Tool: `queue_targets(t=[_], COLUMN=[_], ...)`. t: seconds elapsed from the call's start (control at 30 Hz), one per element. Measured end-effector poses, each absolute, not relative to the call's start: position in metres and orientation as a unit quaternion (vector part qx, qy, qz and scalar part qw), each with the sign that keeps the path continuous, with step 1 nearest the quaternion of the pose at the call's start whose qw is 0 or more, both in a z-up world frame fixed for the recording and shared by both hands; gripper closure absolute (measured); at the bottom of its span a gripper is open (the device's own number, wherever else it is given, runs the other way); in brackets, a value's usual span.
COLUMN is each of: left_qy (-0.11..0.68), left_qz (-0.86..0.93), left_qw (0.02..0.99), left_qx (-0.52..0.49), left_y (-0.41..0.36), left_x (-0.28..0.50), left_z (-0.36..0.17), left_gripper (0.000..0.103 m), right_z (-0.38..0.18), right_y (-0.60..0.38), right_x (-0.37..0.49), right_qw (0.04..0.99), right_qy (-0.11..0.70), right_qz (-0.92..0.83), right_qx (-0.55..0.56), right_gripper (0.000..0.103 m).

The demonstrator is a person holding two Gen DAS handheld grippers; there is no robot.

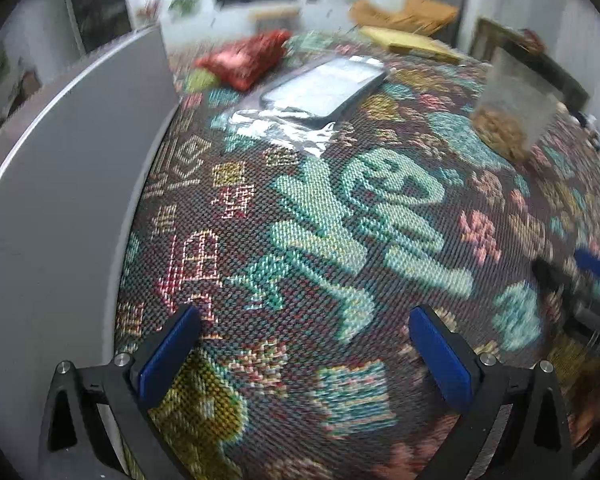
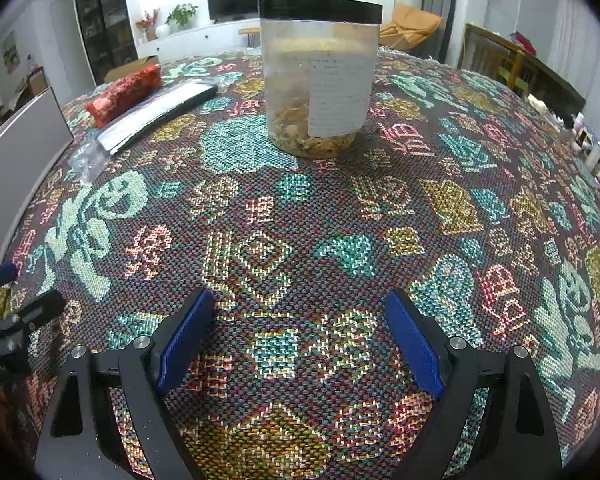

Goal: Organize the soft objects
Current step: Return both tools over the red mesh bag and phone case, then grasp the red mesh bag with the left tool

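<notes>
1. Basically, both tools hung over the woven tablecloth [image 2: 300,208] with nothing between the pads. The left gripper [image 1: 304,344] stood wide, the right gripper [image 2: 300,328] wide too, both tilted down at the cloth.
2. Soft candidates sat at the far left of the table: the red pouch [image 1: 246,58], and nearer, the flat dark packet [image 1: 326,90] lying on crinkled clear wrap [image 1: 278,130]. Pouch and packet lay just beside each other; I could not tell if they touched.
3. Neither gripper was near either item. My read: this was an approach step, no target committed.
4. The left side was the closer one, so I'd have sent the left gripper to the packet or pouch and kept the right clear.
5. The grey panel [image 1: 60,208] stood right along the left gripper's flank. Approach should have swung away from it, not along it.
6. The clear jar [image 2: 320,76] with black lid stood ahead of the right gripper, upright, part full. It looked rigid, likely not a target; worth avoiding a knock.
7. For the pouch, pinch mid-body across the short side. For the packet, catch an edge, since it lay flat and the wrap looked slippery.
8. The left view was blurred, so fine detail there was uncertain.
</notes>
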State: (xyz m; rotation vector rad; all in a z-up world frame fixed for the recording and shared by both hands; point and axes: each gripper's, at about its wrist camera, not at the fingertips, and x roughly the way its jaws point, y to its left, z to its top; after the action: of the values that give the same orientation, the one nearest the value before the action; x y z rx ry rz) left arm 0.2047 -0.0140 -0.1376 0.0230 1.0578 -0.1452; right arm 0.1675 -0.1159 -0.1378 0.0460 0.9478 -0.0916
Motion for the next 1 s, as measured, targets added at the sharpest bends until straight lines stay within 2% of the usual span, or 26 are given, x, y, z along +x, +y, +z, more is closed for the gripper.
queue_targets(t=[0.1, 0.2, 0.27, 0.47, 0.63, 0.7, 0.77, 0.8, 1.0], left_qy=[0.483, 0.439, 0.431, 0.462, 0.469, 0.490, 0.498, 0.508, 0.502], left_qz=[-0.108, -0.086, -0.071, -0.025, 0.004, 0.011, -0.033, -0.048, -0.148], left_qw=[0.868, 0.894, 0.898, 0.872, 0.846, 0.832, 0.848, 0.848, 0.842], left_qx=[-0.029, 0.016, 0.055, 0.159, 0.253, 0.259, 0.178, 0.144, 0.134], left_y=[-0.023, -0.033, -0.035, -0.022, -0.033, -0.031, -0.021, -0.019, -0.057], left_x=[0.231, 0.296, 0.343, 0.455, 0.490, 0.497, 0.493, 0.490, 0.401], left_z=[-0.100, -0.061, -0.054, -0.082, -0.123, -0.136, -0.132, -0.132, -0.131], left_gripper=[0.000, 0.000, 0.000, 0.000, 0.000, 0.002, 0.056, 0.074, 0.077], right_z=[-0.138, -0.138, -0.137, -0.136, -0.135, -0.135, -0.135, -0.134, -0.134], right_y=[-0.116, -0.116, -0.117, -0.120, -0.122, -0.124, -0.126, -0.127, -0.126], right_x=[0.167, 0.167, 0.166, 0.163, 0.161, 0.160, 0.159, 0.159, 0.158], right_qw=[0.889, 0.889, 0.889, 0.891, 0.892, 0.893, 0.894, 0.894, 0.894], right_qy=[0.456, 0.456, 0.455, 0.451, 0.449, 0.447, 0.445, 0.444, 0.445], right_qz=[-0.044, -0.042, -0.040, -0.032, -0.028, -0.025, -0.023, -0.022, -0.022], right_qx=[0.022, 0.024, 0.025, 0.035, 0.041, 0.046, 0.051, 0.053, 0.050], right_gripper=[0.013, 0.013, 0.013, 0.012, 0.012, 0.012, 0.012, 0.012, 0.012])
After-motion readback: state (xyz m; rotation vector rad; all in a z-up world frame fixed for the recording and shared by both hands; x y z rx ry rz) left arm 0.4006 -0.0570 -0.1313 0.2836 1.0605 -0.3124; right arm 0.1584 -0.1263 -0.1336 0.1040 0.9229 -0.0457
